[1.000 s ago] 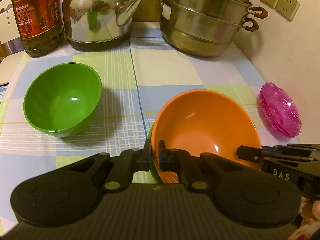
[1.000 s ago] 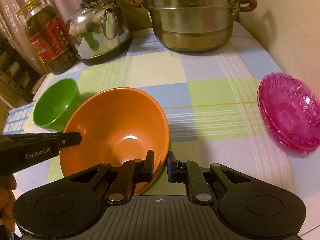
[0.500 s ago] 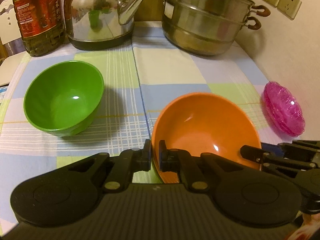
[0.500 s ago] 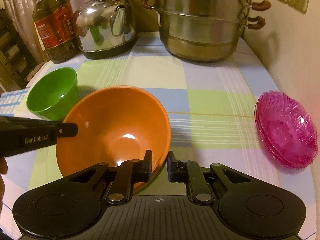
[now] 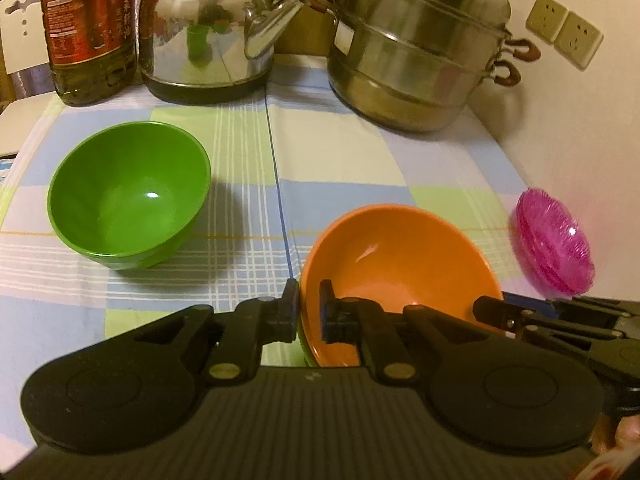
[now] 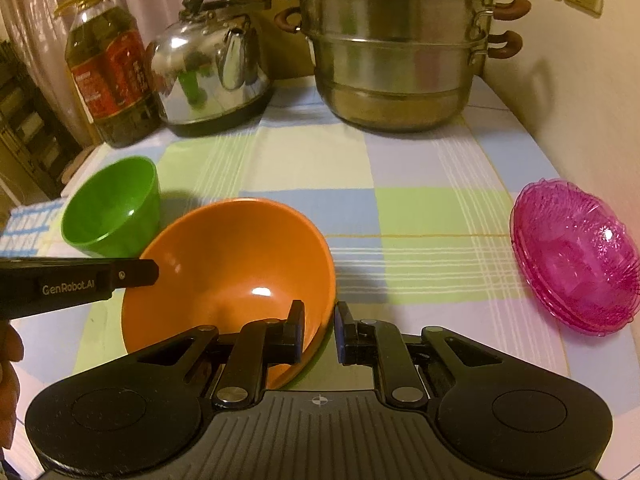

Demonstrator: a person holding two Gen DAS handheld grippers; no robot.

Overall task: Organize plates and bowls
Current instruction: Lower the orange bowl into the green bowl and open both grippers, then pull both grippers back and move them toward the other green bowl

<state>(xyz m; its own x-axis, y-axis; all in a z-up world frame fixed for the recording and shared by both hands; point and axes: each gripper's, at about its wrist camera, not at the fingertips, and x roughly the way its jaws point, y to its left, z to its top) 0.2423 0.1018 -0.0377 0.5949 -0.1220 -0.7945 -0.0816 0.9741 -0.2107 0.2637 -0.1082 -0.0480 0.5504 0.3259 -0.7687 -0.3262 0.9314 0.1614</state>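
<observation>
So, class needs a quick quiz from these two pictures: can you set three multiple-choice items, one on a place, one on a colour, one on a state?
1. Where does the stack of pink plates lie?
A. in the middle of the cloth
B. at the cloth's right edge, near the wall
C. on the floor

2. What colour is the bowl whose rim the left hand-held gripper pinches?
A. blue
B. white
C. orange

3. How does the green bowl stand?
A. upright and empty
B. upside down
C. full of rice

Answers: 1 B, the right wrist view shows the stack by the wall at the cloth's right edge; 2 C, the fingers close on an orange rim; 3 A, its bare green inside faces up.
</observation>
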